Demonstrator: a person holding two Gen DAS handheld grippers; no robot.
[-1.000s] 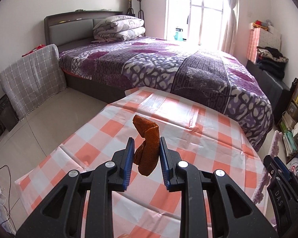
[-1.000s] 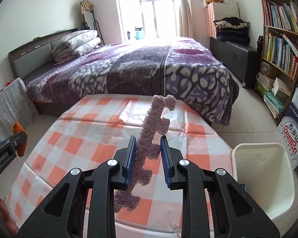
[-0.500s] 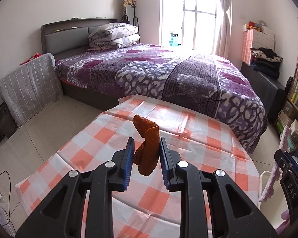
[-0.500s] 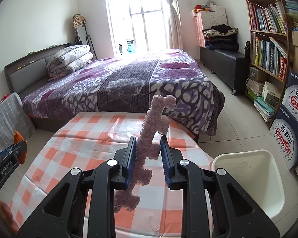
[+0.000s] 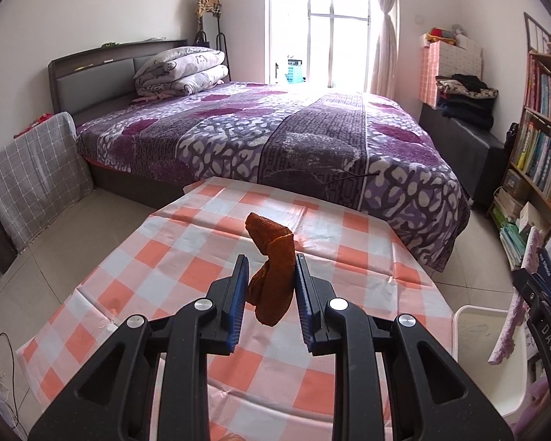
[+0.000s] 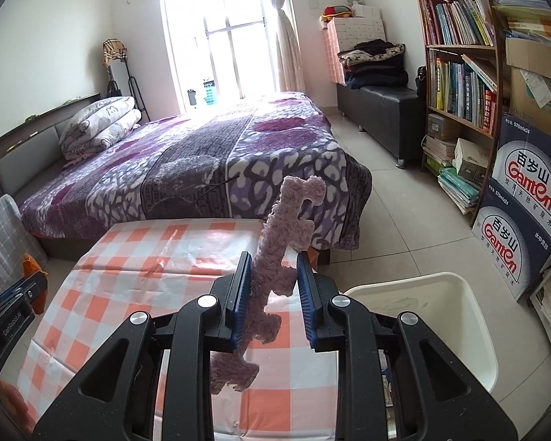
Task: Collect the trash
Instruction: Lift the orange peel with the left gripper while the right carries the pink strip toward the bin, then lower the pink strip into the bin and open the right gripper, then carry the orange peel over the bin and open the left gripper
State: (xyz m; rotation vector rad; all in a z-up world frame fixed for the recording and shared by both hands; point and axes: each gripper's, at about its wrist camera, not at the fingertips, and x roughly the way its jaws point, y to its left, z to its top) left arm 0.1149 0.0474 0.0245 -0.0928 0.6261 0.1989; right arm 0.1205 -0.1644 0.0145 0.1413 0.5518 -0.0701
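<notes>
Trash consists of two scraps, both held above the checked tablecloth (image 5: pixel 187 279). Orange scrap (image 5: pixel 273 275): soft, folded, light; judged compressible, best held mid-body. Pink fuzzy strip (image 6: pixel 275 272): limp, notched, long; judged prone to snagging, best held near its middle. Left gripper (image 5: pixel 270 288): narrowly parted jaws clamp the orange scrap over the tablecloth centre. Right gripper (image 6: pixel 273 286): jaws clamp the pink strip at the tablecloth's right edge, near the white bin (image 6: pixel 470 316) standing on the floor just right of the tablecloth. Neither scrap is yet over the bin.
</notes>
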